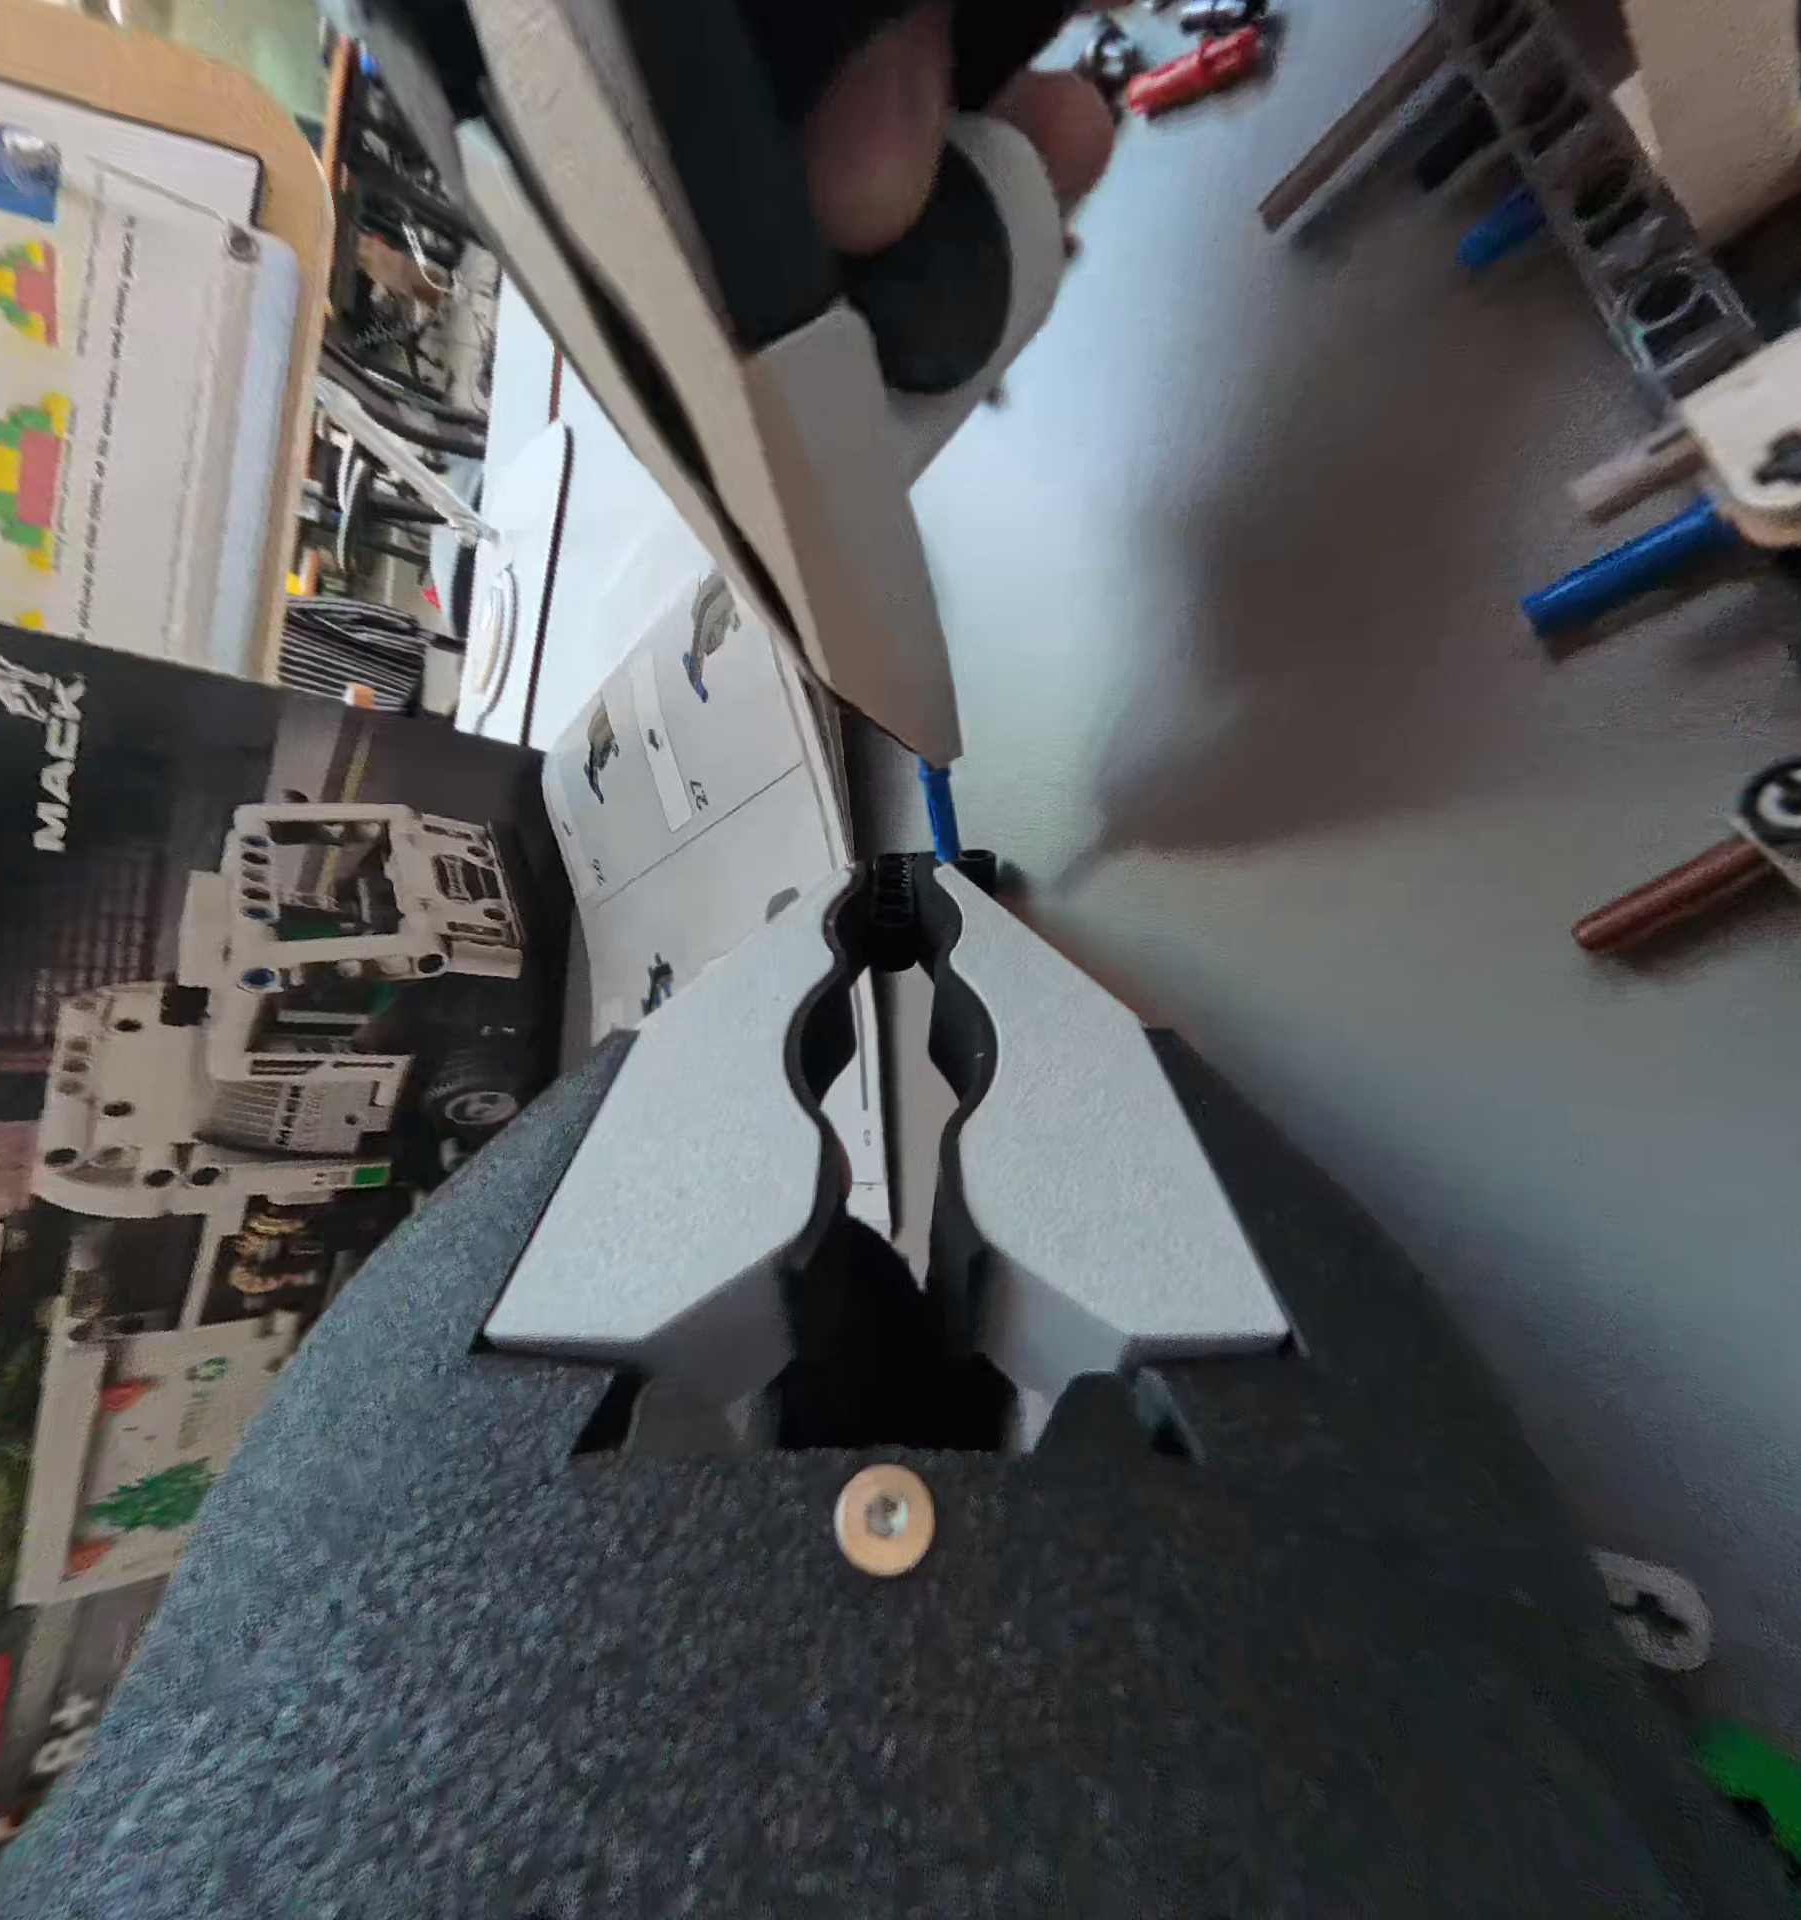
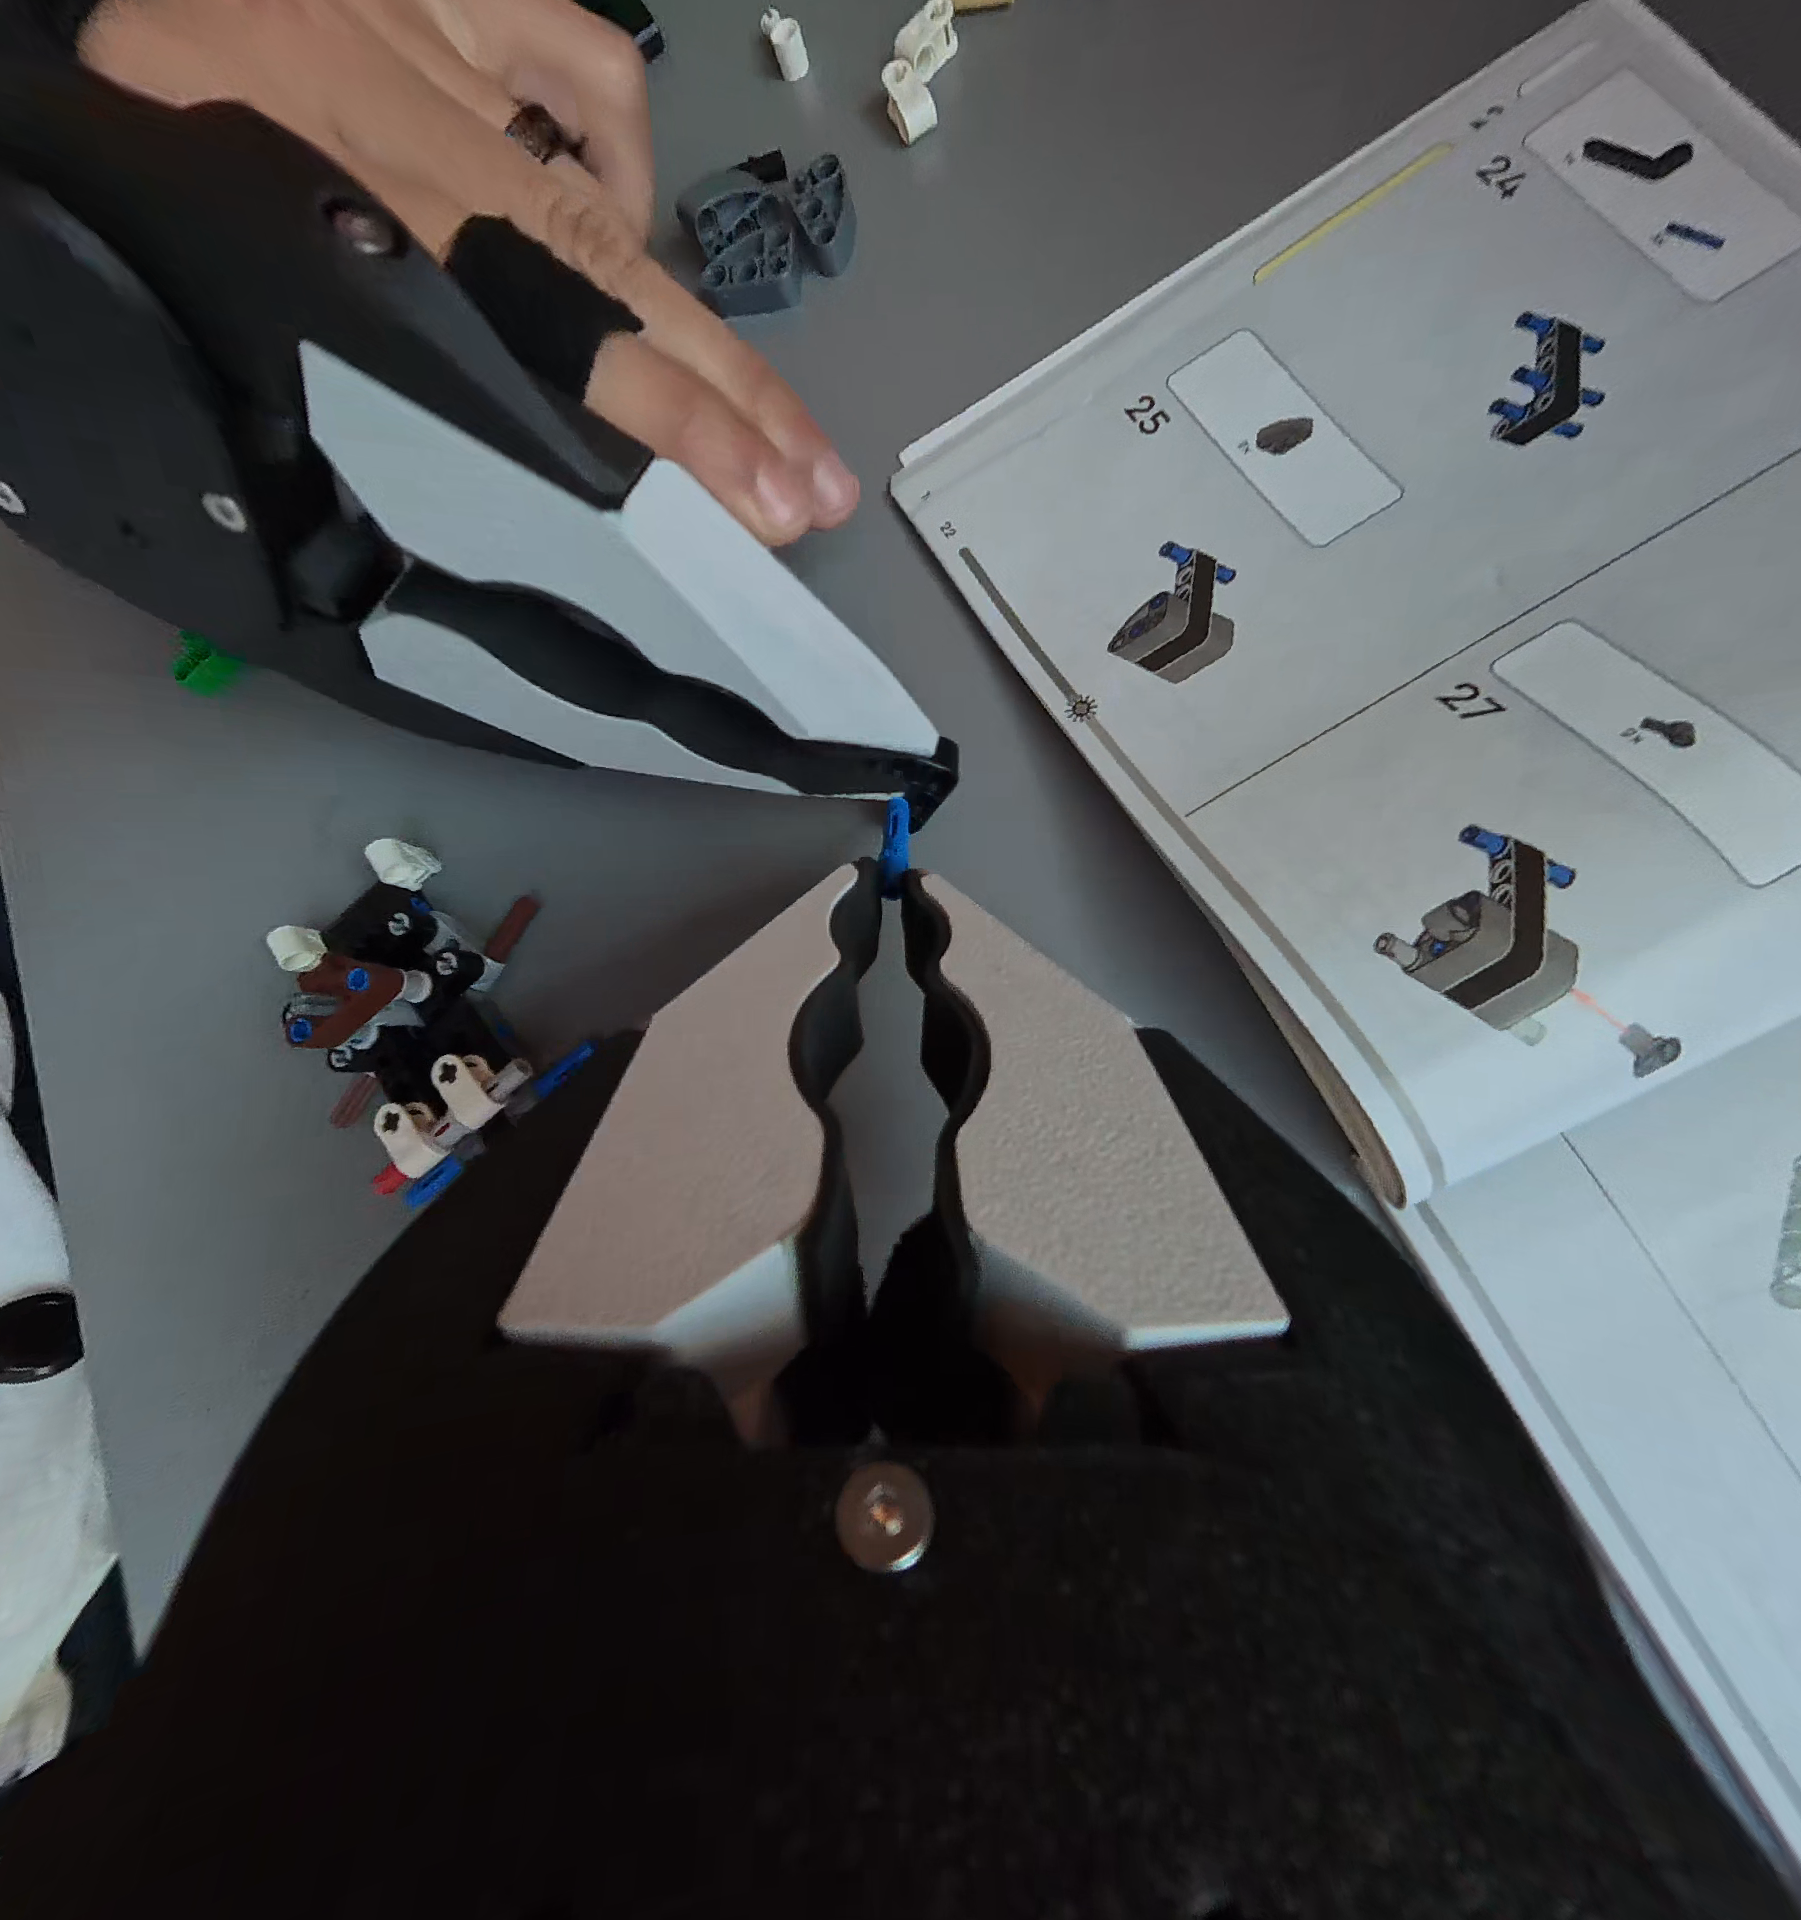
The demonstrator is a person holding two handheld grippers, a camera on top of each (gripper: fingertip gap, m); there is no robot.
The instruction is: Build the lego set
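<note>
A grey table (image 2: pixel 200 790) is seen under both grippers, with clutter of a workroom blurred beyond its far edge in the left wrist view. An open instruction booklet (image 2: pixel 1498 644) is spread on the table and is taken here as the landmark. A dark printed box (image 1: pixel 200 987) is stood beyond the booklet in the left wrist view. Left of the booklet, near the table's edge, a partly built assembly (image 2: pixel 397 1029) of black, brown, white and blue pieces is set down; farther up from it grey panel pieces (image 2: pixel 771 229) and small white connectors (image 2: pixel 911 88) are scattered.

The left gripper (image 2: pixel 927 774) is held by a hand (image 2: pixel 522 177) with fingers stretched along its body, and is brought in from the left, its tips just off the booklet's left edge. A black beam (image 1: pixel 896 904) is clamped between its fingers, its long axis running forward past the tips. The right gripper (image 2: pixel 891 883) is pointed straight at those tips. A blue pin (image 2: pixel 896 836) is pinched between its pads, its long axis pointing forward, its far end touching the black beam's end, close beside the booklet's left edge
</note>
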